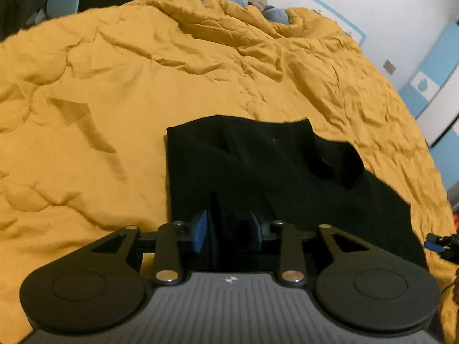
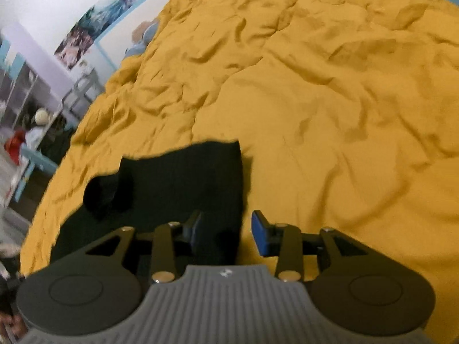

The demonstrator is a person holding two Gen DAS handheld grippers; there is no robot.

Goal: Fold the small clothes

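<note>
A small black garment (image 1: 258, 172) is lying flat on the rumpled yellow bedspread (image 1: 114, 100), partly folded already by the look of it, with a loose flap or sleeve sticking out along one side. Its long axis is running away from both tools, near edge to far edge. The left gripper (image 1: 229, 230) is hovering right over the garment's near edge, with black cloth showing in the gap between its blue pads; they are standing partly apart, and I cannot tell whether they are touching the fabric. The right gripper (image 2: 226, 233) is straddling the garment's right-hand edge, one pad over the cloth and the other over bare bedspread, jaws clearly spread and pressing on nothing. So each hand is sitting at its own near corner, neither noticeably closer than the other, and the cloth is stretching straight ahead of them. I would judge the coming move to be a pinch at both near corners and a fold forward.
</note>
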